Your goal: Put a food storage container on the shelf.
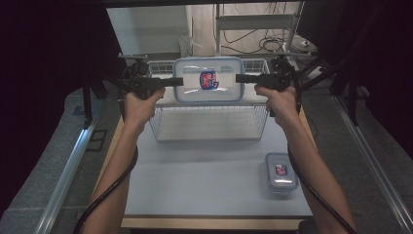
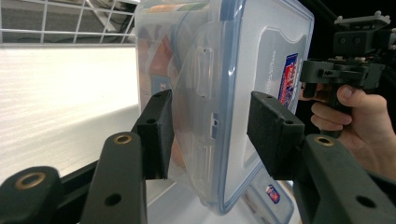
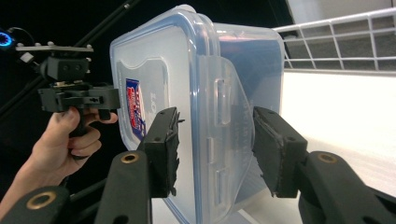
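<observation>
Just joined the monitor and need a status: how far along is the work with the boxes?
Done: the large clear plastic box with blue-rimmed lid is lifted. In hand: left tongs and right tongs clamp its ends above the white wire basket. Left: setting it down; the small clear lidded box sits untouched on the table.

The high view looks forward and down from afar, while both gripper views face inward, close on the clear blue-rimmed plastic box they share.

White table w/ a wire basket at the back & small lidded container front right.
</observation>
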### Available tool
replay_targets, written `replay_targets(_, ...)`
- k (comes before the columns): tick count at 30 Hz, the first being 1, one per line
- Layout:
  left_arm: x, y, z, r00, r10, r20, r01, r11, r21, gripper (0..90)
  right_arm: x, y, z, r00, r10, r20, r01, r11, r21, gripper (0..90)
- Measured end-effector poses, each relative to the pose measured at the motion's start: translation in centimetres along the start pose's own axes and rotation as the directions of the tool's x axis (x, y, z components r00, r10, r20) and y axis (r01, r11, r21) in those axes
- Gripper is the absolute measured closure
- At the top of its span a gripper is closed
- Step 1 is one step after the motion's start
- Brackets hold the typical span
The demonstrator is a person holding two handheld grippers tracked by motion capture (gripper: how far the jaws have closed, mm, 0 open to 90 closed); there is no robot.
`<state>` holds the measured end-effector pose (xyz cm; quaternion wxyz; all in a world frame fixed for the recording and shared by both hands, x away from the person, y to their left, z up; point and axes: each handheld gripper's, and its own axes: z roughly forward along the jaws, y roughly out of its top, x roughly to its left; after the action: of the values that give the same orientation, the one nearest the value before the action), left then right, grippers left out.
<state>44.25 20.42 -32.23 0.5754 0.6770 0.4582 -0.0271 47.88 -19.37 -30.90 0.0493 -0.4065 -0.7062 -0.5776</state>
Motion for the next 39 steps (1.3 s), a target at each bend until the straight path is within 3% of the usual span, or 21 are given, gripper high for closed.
replay_targets(9,0.2,0.2,0.0,0.9998,-0.012,-0.015,0.011,0.9999,-0.008,51.2,-0.1,0.4,0.6,0.9998,0.014,0.011,-0.014,1.0,0.007,51.3)
replay_targets(18,0.0,0.2,0.2,0.9978,0.012,-0.066,-0.013,0.9995,-0.027,48.9,-0.1,0.8,1.4,0.9989,0.002,0.048,-0.002,1.0,-0.004,47.7)
replay_targets(22,-0.2,0.5,0.6,0.9922,0.04,-0.118,-0.043,0.9989,-0.02,48.3,-0.4,0.8,1.8,0.9979,0.001,0.065,-0.001,1.0,-0.006,44.5)
replay_targets(24,-0.4,0.5,1.1,0.9834,0.058,-0.172,-0.058,0.9983,0.007,45.6,-0.5,0.8,2.1,0.9966,0.01,0.082,-0.011,1.0,0.005,41.5)
replay_targets(27,0.0,0.5,1.5,0.9875,0.025,-0.155,-0.026,0.9996,-0.006,43.4,-1.0,0.8,2.3,0.9963,0.043,0.074,-0.042,0.999,-0.014,39.9)
replay_targets(30,0.2,0.3,1.6,0.99,0.018,-0.14,-0.02,0.9997,-0.011,42.6,-1.4,0.8,2.4,0.996,0.052,0.073,-0.05,0.998,-0.036,39.6)
replay_targets(33,0.1,0.2,1.5,0.9911,0.028,-0.13,-0.032,0.9991,-0.029,41.0,-1.4,0.9,2.3,0.9912,0.017,0.131,-0.011,0.999,-0.05,39.6)
replay_targets(35,0.0,0.2,1.2,0.9917,0.038,-0.123,-0.042,0.9986,-0.032,40.8,-1.2,1.0,2.2,0.9815,-0.045,0.186,0.053,0.998,-0.036,40.4)
replay_targets(39,-0.7,0.0,0.5,0.9872,0.09,-0.131,-0.099,0.9935,-0.057,36.3,-0.3,1.1,1.6,0.9628,-0.14,0.231,0.152,0.988,-0.036,43.4)
